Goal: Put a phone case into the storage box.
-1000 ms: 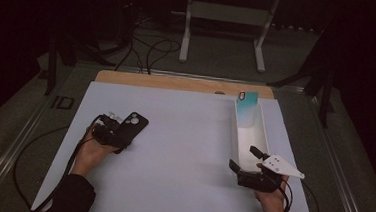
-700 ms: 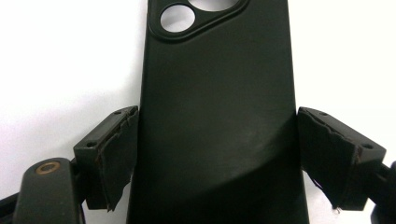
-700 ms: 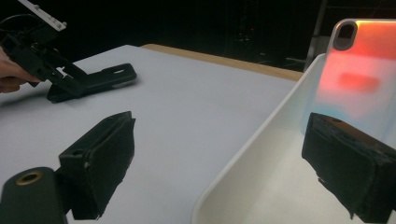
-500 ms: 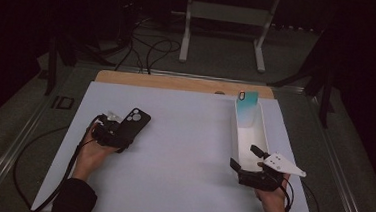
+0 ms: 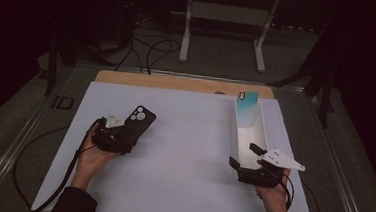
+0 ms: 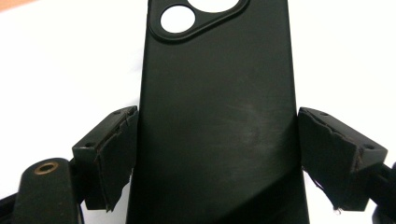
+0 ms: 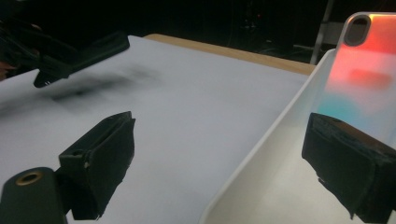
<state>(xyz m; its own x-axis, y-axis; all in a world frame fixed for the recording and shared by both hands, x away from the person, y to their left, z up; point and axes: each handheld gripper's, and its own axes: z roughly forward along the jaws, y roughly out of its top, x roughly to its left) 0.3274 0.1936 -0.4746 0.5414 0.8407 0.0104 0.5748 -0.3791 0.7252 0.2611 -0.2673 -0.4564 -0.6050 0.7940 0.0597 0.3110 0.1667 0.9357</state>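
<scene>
A black phone case [image 5: 141, 121] with a camera cut-out is held by my left gripper [image 5: 126, 136] at the left of the white table top [image 5: 188, 151]. In the left gripper view the pads [image 6: 114, 154] press on both long edges of the black phone case [image 6: 217, 93]. From the right gripper view the black phone case [image 7: 79, 56] hangs above its shadow. My right gripper [image 5: 246, 156] stands open astride the near wall of a long white tray [image 5: 265, 131], one jaw inside and one outside. An iridescent teal phone case [image 5: 246, 109] leans upright at the tray's far end.
A wooden strip [image 5: 177, 81] runs along the table's far edge. A cable [image 5: 27, 155] trails from the left gripper over the left side. A metal stand [image 5: 223, 33] and floor cables lie beyond the table.
My left gripper has risen a little and shifted slightly right with the black phone case in it. The right gripper has stayed at the tray.
</scene>
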